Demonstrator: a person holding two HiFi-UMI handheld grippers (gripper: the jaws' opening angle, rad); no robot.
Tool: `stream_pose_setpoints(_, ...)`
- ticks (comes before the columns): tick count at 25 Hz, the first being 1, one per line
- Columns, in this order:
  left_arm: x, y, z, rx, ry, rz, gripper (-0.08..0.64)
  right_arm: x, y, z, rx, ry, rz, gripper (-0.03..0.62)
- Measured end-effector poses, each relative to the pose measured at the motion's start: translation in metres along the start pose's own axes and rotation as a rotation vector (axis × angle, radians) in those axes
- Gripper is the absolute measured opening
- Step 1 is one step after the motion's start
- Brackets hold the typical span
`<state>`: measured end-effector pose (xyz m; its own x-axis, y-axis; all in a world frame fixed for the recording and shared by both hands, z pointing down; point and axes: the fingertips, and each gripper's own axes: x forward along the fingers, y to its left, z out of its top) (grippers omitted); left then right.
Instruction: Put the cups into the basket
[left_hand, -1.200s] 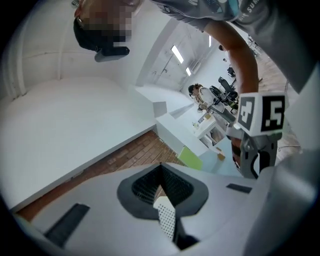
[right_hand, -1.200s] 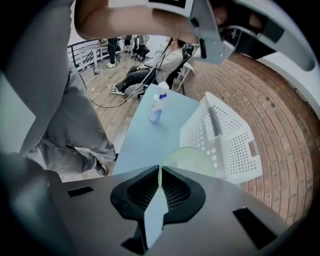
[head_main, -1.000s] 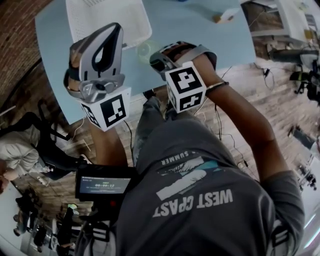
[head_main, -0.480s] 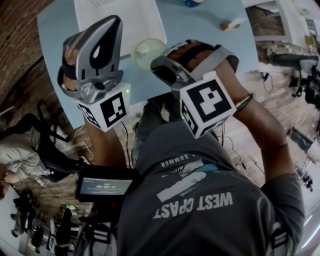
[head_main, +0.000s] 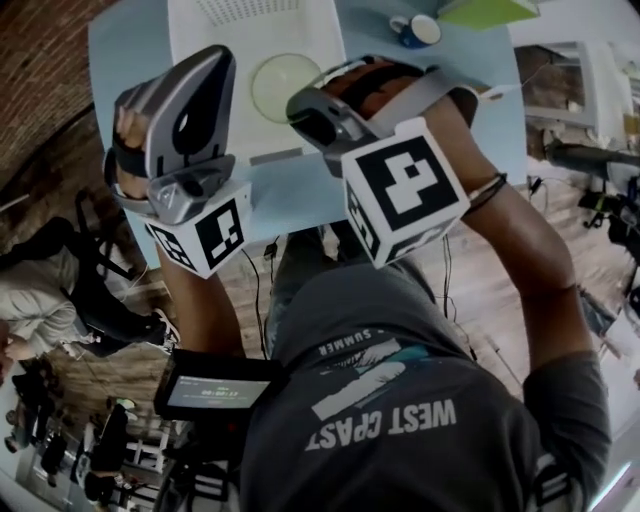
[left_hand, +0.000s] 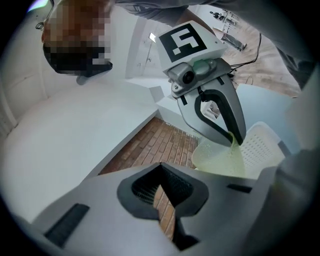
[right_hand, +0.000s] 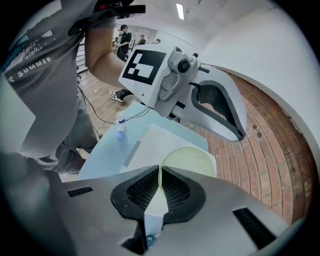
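My right gripper (right_hand: 159, 172) has its jaws nearly together, pinching the thin rim of a pale green, see-through cup (head_main: 283, 85). In the right gripper view the rim runs straight up between the two dark ribbed pads, with the rest of the cup fanning out beyond them. The cup hangs from that grip in front of the white perforated basket (head_main: 320, 30), its mouth turned towards my head camera. I cannot tell whether it touches the basket.

My left gripper (left_hand: 161, 170) is empty. Its jaws meet at the tips, and only a sliver of brick floor shows through the slot behind them. It sits at the basket's left side, beside the right gripper.

The basket rests on the light blue tabletop (head_main: 290, 195). A blue mug (head_main: 418, 30) with a white inside stands on the same tabletop, beyond my right gripper and apart from the basket.

The grey T-shirt (head_main: 385, 415) reads "WEST COAST" in white block letters, upside down from the head camera, with "SUMMER" in smaller letters above it. "SUMMER" also shows in the right gripper view. Each gripper carries a white cube with black square markers. A small screen (head_main: 215, 390) near my waist shows digits too small to read.
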<state>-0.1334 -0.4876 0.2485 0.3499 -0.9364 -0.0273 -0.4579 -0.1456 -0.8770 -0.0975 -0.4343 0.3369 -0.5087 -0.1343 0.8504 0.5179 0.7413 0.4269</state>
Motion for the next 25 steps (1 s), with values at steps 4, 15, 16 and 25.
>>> stream_pose_setpoints(4, 0.012, 0.003, -0.019, -0.003, 0.051, 0.003, 0.000, 0.023, -0.024, -0.011, 0.008, -0.017, 0.014, 0.028)
stream_pose_setpoints(15, 0.058, -0.025, -0.079, -0.046, 0.134, -0.037, 0.000, 0.106, -0.062, -0.051, 0.023, -0.034, 0.094, 0.028)
stream_pose_setpoints(16, 0.061, -0.027, -0.081, -0.046, 0.137, -0.040, 0.000, 0.112, -0.063, -0.055, 0.018, -0.031, 0.099, 0.028)
stream_pose_setpoints(25, 0.073, -0.046, -0.103, -0.029, 0.151, -0.094, 0.000, 0.162, -0.065, -0.066, -0.025, -0.014, 0.162, 0.028)
